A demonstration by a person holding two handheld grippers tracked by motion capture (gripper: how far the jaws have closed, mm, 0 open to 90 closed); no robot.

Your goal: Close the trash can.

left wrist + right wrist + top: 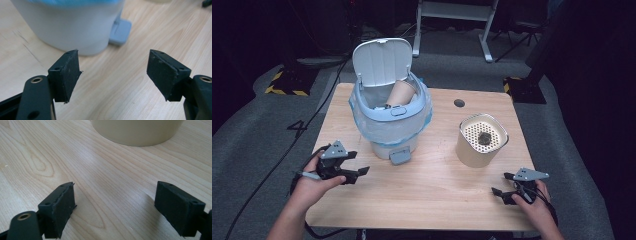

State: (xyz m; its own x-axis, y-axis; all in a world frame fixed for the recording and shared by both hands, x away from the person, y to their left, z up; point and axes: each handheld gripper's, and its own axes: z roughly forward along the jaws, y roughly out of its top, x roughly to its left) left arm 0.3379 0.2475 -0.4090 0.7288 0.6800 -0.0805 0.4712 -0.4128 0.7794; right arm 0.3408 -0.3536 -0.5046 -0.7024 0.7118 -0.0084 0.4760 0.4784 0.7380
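A white pedal bin (389, 120) with a blue liner stands at the back left of the table, its lid (381, 61) raised. A brown paper cup (401, 93) leans inside it. A cream canister (481, 140) with a perforated top carries a small dark lump (485, 138). My left gripper (358, 163) hovers open, left of the bin's grey pedal (400, 156). In the left gripper view the left gripper (113, 72) grips nothing, facing the bin (75, 27) and pedal (121, 31). My right gripper (502, 183) is open and empty, just before the canister (137, 132); its jaws (115, 202) stand wide over the wood.
The wooden table (437, 200) has a round cable hole (459, 103) near its back edge. Bare wood lies between the two grippers. Cables trail off the table's left side to the grey floor. A white desk frame (457, 20) stands behind.
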